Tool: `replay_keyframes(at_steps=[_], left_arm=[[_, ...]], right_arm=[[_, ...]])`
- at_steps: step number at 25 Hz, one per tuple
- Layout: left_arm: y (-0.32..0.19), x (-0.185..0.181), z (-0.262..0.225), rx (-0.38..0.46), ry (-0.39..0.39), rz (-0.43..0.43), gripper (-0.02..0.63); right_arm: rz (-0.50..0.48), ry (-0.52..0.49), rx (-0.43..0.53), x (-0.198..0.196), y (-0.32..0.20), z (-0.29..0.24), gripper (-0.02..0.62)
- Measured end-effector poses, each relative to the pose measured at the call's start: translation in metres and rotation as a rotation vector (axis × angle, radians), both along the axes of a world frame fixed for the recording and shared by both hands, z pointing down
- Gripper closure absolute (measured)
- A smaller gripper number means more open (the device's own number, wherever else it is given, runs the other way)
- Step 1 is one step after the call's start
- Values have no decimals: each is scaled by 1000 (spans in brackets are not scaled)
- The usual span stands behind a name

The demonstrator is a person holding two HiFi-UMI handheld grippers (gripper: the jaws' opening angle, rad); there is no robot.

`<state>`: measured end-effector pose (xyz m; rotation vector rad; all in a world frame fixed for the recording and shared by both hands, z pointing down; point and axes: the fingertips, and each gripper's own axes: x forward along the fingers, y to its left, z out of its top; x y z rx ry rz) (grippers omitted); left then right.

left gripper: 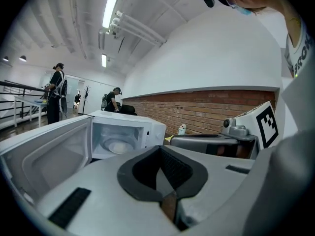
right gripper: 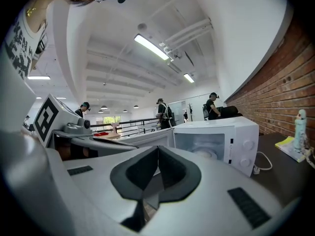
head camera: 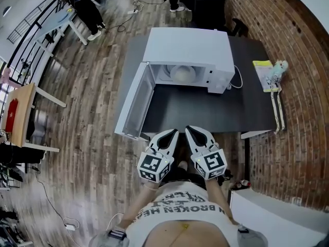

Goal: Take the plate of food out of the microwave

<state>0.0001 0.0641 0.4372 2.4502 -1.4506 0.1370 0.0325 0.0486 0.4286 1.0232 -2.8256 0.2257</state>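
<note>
The head view looks steeply down on the white box-shaped microwave (head camera: 187,50) atop the dark rectangular table (head camera: 205,112). Both gripper views face it nearly level from the near side, sharing its open front.

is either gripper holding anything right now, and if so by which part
Nothing is held. The left gripper and right gripper both have their jaws shut on nothing, and the plate of food sits inside the open microwave.
</note>
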Motion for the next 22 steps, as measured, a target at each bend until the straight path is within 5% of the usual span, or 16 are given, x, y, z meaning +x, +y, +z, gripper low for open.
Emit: replay_keyframes(at_steps=[14,22], left_arm=[[-111,-25,5,-4,28,122,598],[-158,-60,10,-1,44,124,598]], right_arm=[[66,61,4,-30,-108,3,587],[54,69,4,-69,-156,8,588]])
